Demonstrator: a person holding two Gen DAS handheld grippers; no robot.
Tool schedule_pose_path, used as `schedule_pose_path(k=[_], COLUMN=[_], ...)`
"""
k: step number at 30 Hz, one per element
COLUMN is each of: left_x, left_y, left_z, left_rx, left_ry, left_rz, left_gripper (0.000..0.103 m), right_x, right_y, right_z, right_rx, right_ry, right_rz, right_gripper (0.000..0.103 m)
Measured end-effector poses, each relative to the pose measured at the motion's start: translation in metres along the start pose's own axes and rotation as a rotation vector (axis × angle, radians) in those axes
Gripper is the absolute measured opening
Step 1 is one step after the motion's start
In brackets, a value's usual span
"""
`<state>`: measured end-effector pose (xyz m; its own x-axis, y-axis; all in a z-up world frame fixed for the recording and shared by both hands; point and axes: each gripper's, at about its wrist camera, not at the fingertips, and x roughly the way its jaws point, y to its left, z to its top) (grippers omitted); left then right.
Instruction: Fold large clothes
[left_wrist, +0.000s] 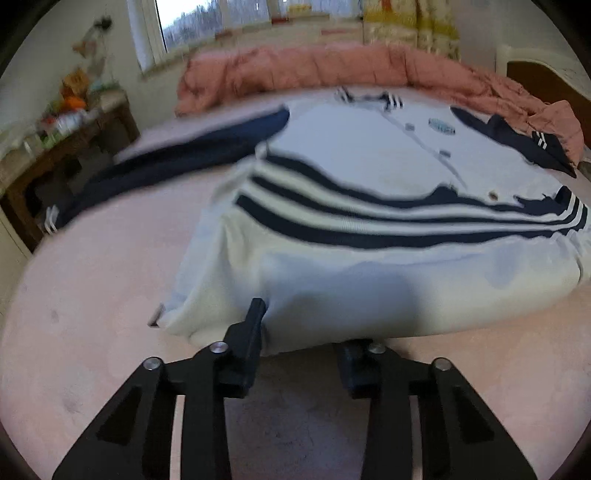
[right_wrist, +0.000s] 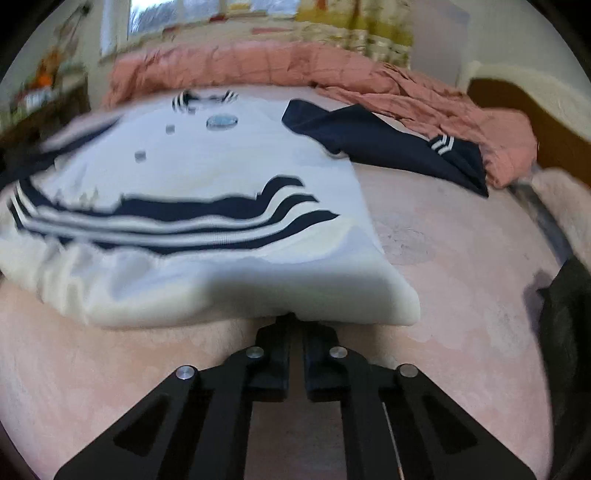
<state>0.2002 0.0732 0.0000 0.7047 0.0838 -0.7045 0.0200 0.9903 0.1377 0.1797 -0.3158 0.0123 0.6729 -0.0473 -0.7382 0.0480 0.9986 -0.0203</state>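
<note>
**Hem grip on a knit cardigan, bed surface**

Task item: a large cream-white knit cardigan with navy sleeves and three navy bands across its lower body (left_wrist: 369, 162). It lies spread flat on the pale pink bed sheet (left_wrist: 92, 314), filling the middle of both wrist views, collar toward the top of the frame, hem at the bottom centre against the grippers.

Left gripper (left_wrist: 295, 325): jaws part-way apart. One black finger (left_wrist: 255, 314) rests on top of the hem; the other is tucked beneath the cloth. Whether the pads press yet I cannot tell (motion blur smears the edge).

Right gripper (right_wrist: 291, 325): jaws drawn together, tips buried under the cardigan's hem near its lower-right corner, apparently pinching the fabric edge.

Handling, as judged: soft, thick, limp knit; it will drape and sag between two holds, and probably stretch rather than slip. Moderate weight for clothing. Not fragile, though the small buttons (right_wrist: 139, 156) along the placket could snag. Best holds are the two hem corners, then the shoulders.

Sleeves: one navy sleeve (left_wrist: 166, 162) stretches to the left of the left-wrist frame; the other lies bunched at upper right against the crumpled salmon-pink quilt (left_wrist: 295, 74).

Markings: an oval chest badge (right_wrist: 221, 122), lettering unreadable. No brand name is legible.
</note>
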Motion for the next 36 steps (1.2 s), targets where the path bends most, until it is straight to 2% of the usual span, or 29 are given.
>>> schedule_pose_path(k=[2, 4, 7, 10, 12, 13, 14, 15, 18, 19, 20, 21, 22, 23, 25, 26, 27, 31, 36], left_x=[-0.009, -0.01, -0.001, 0.003, 0.004, 0.004, 0.004, 0.004, 0.004, 0.005, 0.004, 0.004, 0.003, 0.002, 0.002, 0.002, 0.003, 0.01, 0.036], left_y=[-0.004, -0.002, 0.004, 0.007, 0.007, 0.007, 0.008, 0.007, 0.007, 0.008, 0.01, 0.011, 0.012, 0.012, 0.012, 0.013, 0.014, 0.019, 0.014], left_z=[0.005, 0.009, 0.009, 0.011, 0.012, 0.011, 0.011, 0.01, 0.01, 0.01, 0.009, 0.009, 0.01, 0.01, 0.012, 0.015, 0.019, 0.044, 0.084], left_rx=[0.014, 0.004, -0.026, -0.042, -0.05, -0.052, -0.052, -0.053, -0.057, -0.062, -0.068, -0.076, -0.081, -0.086, -0.093, -0.098, -0.106, -0.13, -0.125], left_ry=[-0.054, -0.068, -0.033, -0.019, -0.018, -0.017, -0.017, -0.018, -0.02, -0.019, -0.019, -0.023, -0.027, -0.031, -0.036, -0.037, -0.042, -0.05, -0.044], left_rz=[0.017, 0.008, -0.02, -0.042, -0.049, -0.051, -0.051, -0.051, -0.053, -0.058, -0.066, -0.085, -0.098, -0.11, -0.118, -0.123, -0.127, -0.138, -0.084], left_gripper=[0.03, 0.03, 0.03, 0.03, 0.031, 0.031, 0.032, 0.032, 0.033, 0.034, 0.034, 0.034, 0.039, 0.043, 0.042, 0.036, 0.035, 0.034, 0.034], right_x=[-0.007, -0.01, -0.011, -0.006, -0.005, -0.004, -0.004, -0.006, -0.007, -0.001, 0.009, 0.016, 0.023, 0.023, 0.018, 0.013, 0.01, 0.012, 0.035], right_y=[-0.007, -0.006, -0.005, -0.01, -0.013, -0.011, -0.007, -0.001, 0.015, 0.017, 0.016, 0.013, 0.011, 0.009, 0.009, 0.012, 0.016, 0.028, 0.04], right_z=[0.003, 0.004, 0.003, 0.0, -0.002, -0.003, -0.003, -0.003, 0.0, 0.0, -0.001, -0.002, -0.002, -0.001, 0.003, 0.008, 0.013, 0.045, 0.098], right_rx=[0.043, 0.031, 0.012, 0.057, 0.115, 0.13, 0.123, 0.107, 0.08, 0.108, 0.156, 0.194, 0.235, 0.254, 0.277, 0.265, 0.244, 0.204, 0.202], right_ry=[-0.031, -0.042, -0.026, 0.025, 0.062, 0.087, 0.092, 0.079, 0.048, 0.069, 0.096, 0.111, 0.118, 0.109, 0.052, 0.007, -0.013, -0.039, -0.066], right_rz=[0.054, 0.07, 0.053, 0.147, 0.297, 0.413, 0.47, 0.496, 0.424, 0.414, 0.412, 0.416, 0.421, 0.425, 0.449, 0.433, 0.41, 0.33, 0.257], right_gripper=[0.004, 0.004, 0.007, 0.013, 0.027, 0.052, 0.08, 0.084, 0.083, 0.078, 0.061, 0.053, 0.046, 0.033, 0.018, 0.017, 0.016, 0.016, 0.015])
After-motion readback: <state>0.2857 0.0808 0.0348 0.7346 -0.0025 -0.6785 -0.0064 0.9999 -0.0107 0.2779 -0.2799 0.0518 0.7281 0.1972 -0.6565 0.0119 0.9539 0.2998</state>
